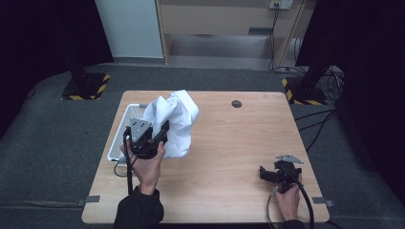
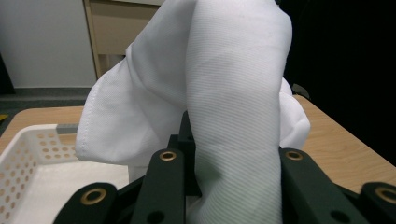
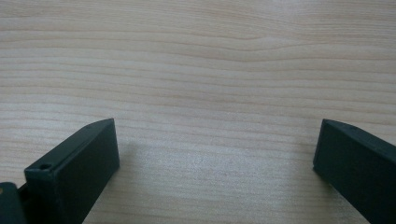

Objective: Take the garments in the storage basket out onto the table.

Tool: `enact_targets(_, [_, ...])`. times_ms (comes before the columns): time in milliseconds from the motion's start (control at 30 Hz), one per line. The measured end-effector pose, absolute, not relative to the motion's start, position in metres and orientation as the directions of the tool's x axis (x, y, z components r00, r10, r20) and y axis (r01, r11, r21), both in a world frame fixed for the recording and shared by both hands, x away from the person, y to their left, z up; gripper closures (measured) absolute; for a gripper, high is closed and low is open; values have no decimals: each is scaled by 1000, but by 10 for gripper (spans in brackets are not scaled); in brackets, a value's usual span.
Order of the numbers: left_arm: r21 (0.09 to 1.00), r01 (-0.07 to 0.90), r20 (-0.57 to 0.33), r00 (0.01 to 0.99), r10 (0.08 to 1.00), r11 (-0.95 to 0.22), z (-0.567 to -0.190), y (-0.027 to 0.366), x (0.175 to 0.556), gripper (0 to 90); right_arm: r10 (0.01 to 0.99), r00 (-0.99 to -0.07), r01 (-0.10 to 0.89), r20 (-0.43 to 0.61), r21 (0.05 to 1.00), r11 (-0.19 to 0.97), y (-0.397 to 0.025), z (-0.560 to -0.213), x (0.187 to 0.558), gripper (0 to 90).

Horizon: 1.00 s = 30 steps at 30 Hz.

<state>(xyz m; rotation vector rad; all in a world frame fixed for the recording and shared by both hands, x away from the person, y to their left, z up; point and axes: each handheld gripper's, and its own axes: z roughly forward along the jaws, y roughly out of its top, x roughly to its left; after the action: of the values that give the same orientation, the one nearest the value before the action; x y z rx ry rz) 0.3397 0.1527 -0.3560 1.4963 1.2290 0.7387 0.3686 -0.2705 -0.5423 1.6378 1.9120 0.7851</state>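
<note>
My left gripper [image 1: 160, 136] clamped on white cloth [image 1: 174, 121], lifted just right of the basket [image 1: 119, 138]; right gripper [image 1: 267, 174] jaws apart, well right of basket.

this looks like a lab set up for recording, not a home. a plain wooden table [image 1: 224, 157] stands alone on grey carpet [image 1: 47, 143], its near corners fixed down with tape. black curtains [image 1: 43, 33] hang on both sides of the table. beyond its far corners stand two dark stands on base plates edged with yellow-and-black hazard tape [image 1: 86, 88]. cables [image 1: 315, 124] trail over the carpet to the right of the table, and behind it a wall socket [image 1: 281, 4] sits above pale wooden cabinetry [image 1: 224, 19].
</note>
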Motion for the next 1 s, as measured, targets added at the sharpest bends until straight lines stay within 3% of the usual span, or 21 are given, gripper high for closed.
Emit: enact_targets(1000, [947,319,-120,422,899,-23,-349,88,348,722,988,-152,700,-4,705,110,-270,-542,369,2])
